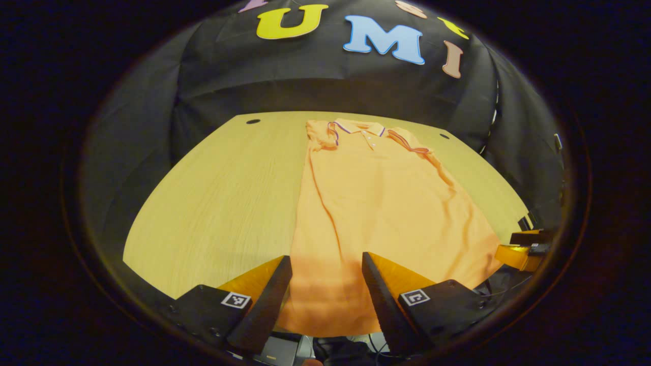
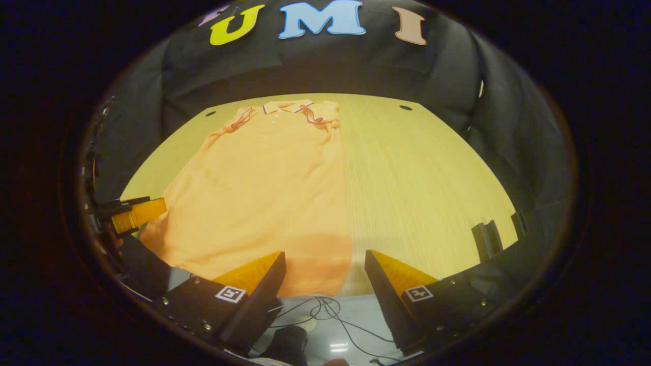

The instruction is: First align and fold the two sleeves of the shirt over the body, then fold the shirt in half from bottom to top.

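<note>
Orange polo shirt (image 1: 376, 213) lies flat on your pale wooden bench (image 1: 218, 198), collar (image 1: 358, 127) toward the far edge and hem at the near edge, hanging slightly over it. Both sleeves are already folded in over the body, their striped cuffs lying just beside the collar on either side, so the shirt forms a long narrow panel.

Your left claw (image 1: 325, 284) hovers above the hem near the shirt's left corner, its fingers spread wide apart with nothing between them but the cloth below. In the right gripper view, your right claw (image 2: 323, 284) is likewise spread open, empty, over the hem's right corner (image 2: 335, 279), with one finger above the cloth and the other above bare bench. Each claw shows at the edge of the other's view, near the opposite hem corner. Cables (image 2: 325, 310) trail on the floor below the bench edge.
</note>
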The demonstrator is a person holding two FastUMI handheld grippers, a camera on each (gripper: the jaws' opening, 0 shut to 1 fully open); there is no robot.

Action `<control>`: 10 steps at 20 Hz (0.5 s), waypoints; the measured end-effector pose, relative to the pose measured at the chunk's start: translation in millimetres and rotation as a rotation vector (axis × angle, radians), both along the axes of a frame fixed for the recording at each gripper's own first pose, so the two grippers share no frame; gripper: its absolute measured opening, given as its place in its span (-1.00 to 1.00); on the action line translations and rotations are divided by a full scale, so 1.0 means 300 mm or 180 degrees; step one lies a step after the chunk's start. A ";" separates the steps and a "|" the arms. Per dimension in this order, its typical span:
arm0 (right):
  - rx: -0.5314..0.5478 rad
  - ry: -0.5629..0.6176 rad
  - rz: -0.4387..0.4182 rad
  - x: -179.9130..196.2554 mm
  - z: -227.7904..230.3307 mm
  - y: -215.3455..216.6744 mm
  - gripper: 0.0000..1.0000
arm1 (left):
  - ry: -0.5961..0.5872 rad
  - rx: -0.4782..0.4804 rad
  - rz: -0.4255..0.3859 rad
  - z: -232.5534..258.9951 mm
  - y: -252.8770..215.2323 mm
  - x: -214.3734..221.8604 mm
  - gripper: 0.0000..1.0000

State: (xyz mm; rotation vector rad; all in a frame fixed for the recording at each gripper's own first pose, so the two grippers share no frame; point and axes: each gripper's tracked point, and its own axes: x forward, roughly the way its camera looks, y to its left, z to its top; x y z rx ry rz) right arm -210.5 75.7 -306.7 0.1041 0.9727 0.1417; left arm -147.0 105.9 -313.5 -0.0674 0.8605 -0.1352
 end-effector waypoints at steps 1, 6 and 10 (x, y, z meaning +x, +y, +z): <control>0.0015 0.0020 -0.0002 -0.016 -0.005 0.000 0.95 | 0.0006 0.0019 -0.0013 -0.001 0.001 -0.028 0.83; 0.0058 0.0080 -0.0016 -0.045 -0.043 0.020 0.95 | 0.0070 0.0030 -0.0005 -0.026 -0.004 -0.110 0.83; 0.0023 0.0050 0.0025 -0.039 -0.059 0.032 0.95 | 0.0091 0.0108 -0.0026 -0.050 -0.001 -0.120 0.83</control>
